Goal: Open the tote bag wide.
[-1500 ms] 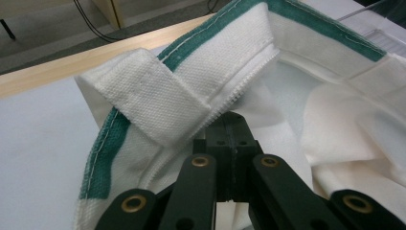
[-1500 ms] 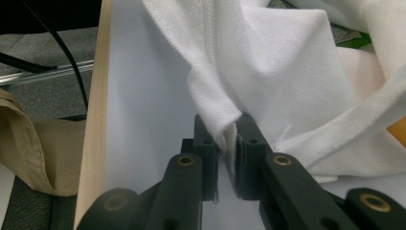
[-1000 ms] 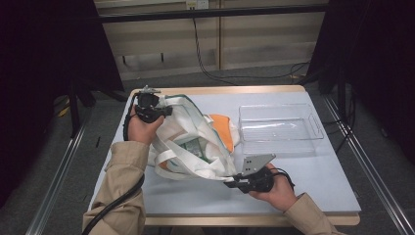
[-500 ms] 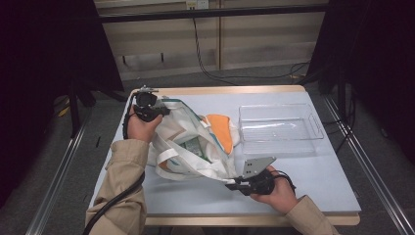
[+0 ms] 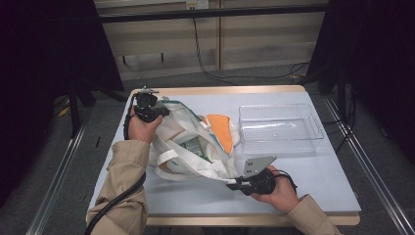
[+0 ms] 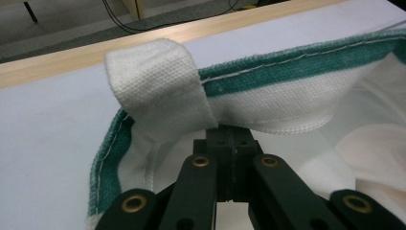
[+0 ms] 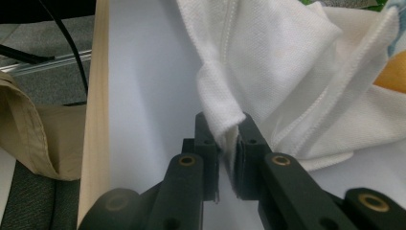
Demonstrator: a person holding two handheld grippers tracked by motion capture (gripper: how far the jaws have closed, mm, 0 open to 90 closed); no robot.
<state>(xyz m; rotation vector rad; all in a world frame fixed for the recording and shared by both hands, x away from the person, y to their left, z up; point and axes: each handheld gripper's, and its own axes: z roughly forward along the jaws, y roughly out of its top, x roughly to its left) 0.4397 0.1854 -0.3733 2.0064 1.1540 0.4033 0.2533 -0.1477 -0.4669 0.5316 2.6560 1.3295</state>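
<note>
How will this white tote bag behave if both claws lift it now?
The tote bag is probably floppy: its canvas folds between the right claw. It likely sags in the middle, since items sit inside. The woven fabric probably won't slip from the left claw.

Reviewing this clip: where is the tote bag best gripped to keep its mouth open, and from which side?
Grip the hem of the bag at two opposite ends of the mouth, each from outside. The left gripper pinches the green-edged rim by a strap; the right gripper pinches a fold at the near end. The cloth is limp, so probably only spread grips hold it open.
</note>
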